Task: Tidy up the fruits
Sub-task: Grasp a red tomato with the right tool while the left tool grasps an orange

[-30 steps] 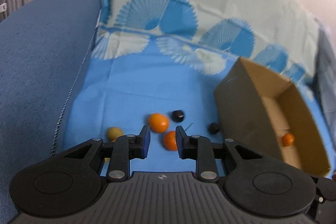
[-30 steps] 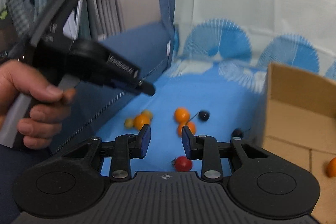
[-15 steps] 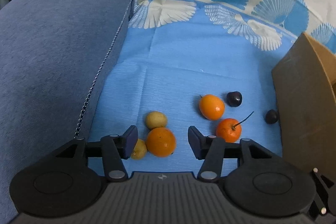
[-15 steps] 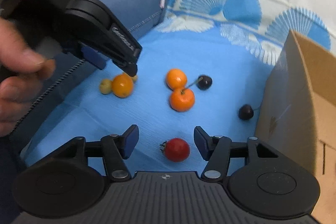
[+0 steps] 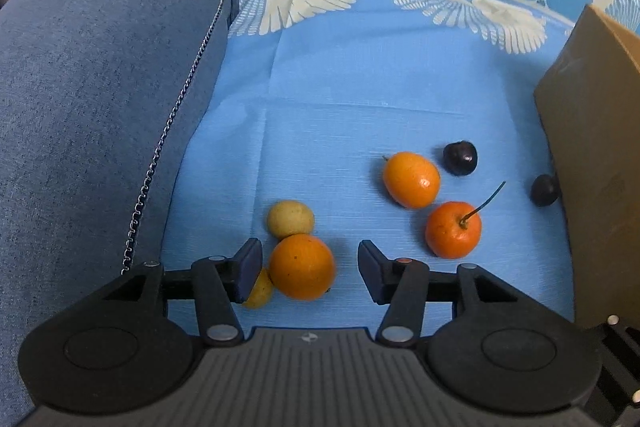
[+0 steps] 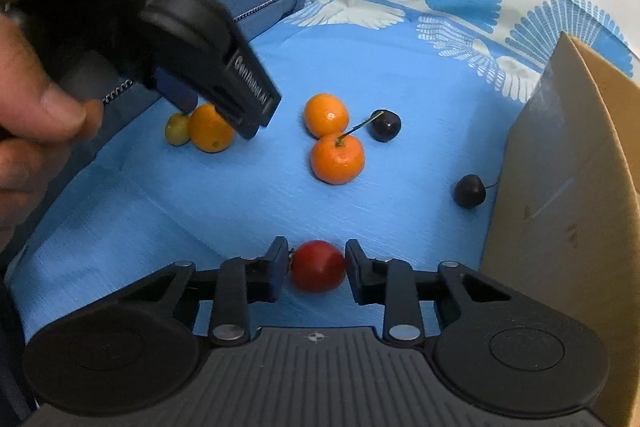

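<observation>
Right wrist: fingers (image 6: pixel 280 269) flanking tomato (image 6: pixel 318 266)

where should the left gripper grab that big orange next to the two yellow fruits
Grip the big orange across its round middle, coming straight down with the left gripper. The yellow fruits crowd its left and far sides, so slip one of the fingers between them carefully.

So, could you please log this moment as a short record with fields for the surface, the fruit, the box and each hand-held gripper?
surface: blue cloth on a sofa
loose fruit: oranges, yellow fruits, dark cherries, one red tomato
box: cardboard box at right
left hand-held gripper: open, jaws either side of an orange
right hand-held gripper: jaws close beside the red tomato, contact unclear
</observation>
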`<state>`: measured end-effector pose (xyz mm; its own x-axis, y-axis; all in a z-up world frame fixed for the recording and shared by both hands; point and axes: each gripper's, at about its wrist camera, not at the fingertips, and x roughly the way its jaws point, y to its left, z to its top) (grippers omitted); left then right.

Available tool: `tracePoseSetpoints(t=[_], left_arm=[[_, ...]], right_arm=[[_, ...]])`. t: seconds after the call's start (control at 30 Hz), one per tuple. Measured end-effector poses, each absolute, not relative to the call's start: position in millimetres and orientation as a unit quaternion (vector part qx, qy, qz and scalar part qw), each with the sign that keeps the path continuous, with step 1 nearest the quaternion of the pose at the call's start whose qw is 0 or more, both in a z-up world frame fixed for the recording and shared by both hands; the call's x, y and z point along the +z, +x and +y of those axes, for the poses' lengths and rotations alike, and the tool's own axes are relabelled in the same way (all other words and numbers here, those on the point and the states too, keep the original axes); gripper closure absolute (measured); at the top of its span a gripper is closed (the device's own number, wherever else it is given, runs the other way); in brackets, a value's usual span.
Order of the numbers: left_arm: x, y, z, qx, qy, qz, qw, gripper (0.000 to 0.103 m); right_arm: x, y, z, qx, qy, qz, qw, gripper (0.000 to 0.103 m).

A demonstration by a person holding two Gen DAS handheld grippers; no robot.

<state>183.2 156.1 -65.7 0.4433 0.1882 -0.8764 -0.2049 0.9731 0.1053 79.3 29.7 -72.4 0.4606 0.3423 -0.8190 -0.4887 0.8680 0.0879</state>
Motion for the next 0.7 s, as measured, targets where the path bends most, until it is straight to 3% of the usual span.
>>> tracePoseSetpoints(t=[0.17,0.27,0.7], left_arm=[[-65,182,153,0.118,0.004,0.511,0.852,0.050],[-67,184,153,0.123,0.007,0.510,0.851,0.062],[-42,167,134,0.071,0.005,0.480,0.874,0.063]], right_arm=[[-71,77,29,0.242,-0.084,0.454,0.854,0.073],[-70,77,28,0.240,-0.084,0.452,0.855,0.073],[-51,57,28,0.246,-0.075,0.438,0.861,0.073]])
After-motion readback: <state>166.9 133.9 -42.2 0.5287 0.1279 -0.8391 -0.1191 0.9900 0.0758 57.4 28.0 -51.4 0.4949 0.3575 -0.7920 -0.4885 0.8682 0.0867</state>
